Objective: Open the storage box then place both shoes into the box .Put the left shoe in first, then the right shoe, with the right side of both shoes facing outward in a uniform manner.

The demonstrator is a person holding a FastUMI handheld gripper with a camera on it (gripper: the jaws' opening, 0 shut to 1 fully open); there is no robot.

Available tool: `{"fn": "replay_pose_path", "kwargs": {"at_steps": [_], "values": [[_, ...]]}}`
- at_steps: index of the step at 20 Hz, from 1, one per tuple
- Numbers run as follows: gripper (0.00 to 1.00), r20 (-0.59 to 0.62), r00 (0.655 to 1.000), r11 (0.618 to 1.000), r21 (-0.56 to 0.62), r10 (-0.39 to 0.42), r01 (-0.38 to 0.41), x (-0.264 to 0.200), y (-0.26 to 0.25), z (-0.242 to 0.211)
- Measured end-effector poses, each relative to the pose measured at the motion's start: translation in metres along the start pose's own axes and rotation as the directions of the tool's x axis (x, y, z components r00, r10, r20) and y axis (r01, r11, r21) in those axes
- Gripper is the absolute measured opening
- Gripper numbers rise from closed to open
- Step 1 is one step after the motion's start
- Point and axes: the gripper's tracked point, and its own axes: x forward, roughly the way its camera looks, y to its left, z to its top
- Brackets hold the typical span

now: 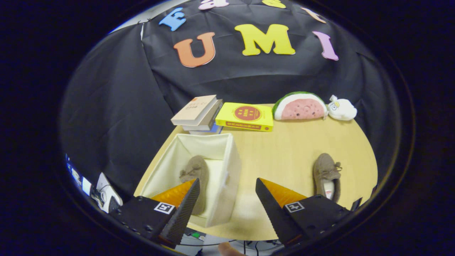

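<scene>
The hand-held gripper (227, 186) is spread wide and holds nothing. Ahead of its left finger, one shoe (196, 174) lies inside the open storage box (227, 167), long axis and toe pointing away. Beyond the right finger, the second shoe (327, 175) rests on the surface (284, 149), likewise toe away.

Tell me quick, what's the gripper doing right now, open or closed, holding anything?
Gripper: open, holding nothing; fingers spread above the near wall of the storage box, one shoe inside, other shoe on the table.
</scene>
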Motion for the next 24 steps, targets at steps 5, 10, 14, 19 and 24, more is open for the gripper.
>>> {"fn": "replay_pose_path", "kwargs": {"at_steps": [5,10,14,19,24], "values": [[0.96,0.007,0.994,0.993,0.039,-0.109,0.108,-0.015,-0.106,0.002],[0.96,-0.047,0.982,0.978,0.090,-0.184,0.188,-0.003,-0.202,-0.016],[0.96,-0.109,0.967,0.969,0.064,-0.232,0.240,0.016,-0.256,-0.039],[0.96,-0.181,0.951,0.959,0.088,-0.250,0.269,0.044,-0.298,-0.063],[0.80,-0.273,0.928,0.954,0.091,-0.253,0.287,0.065,-0.319,-0.095]]}}
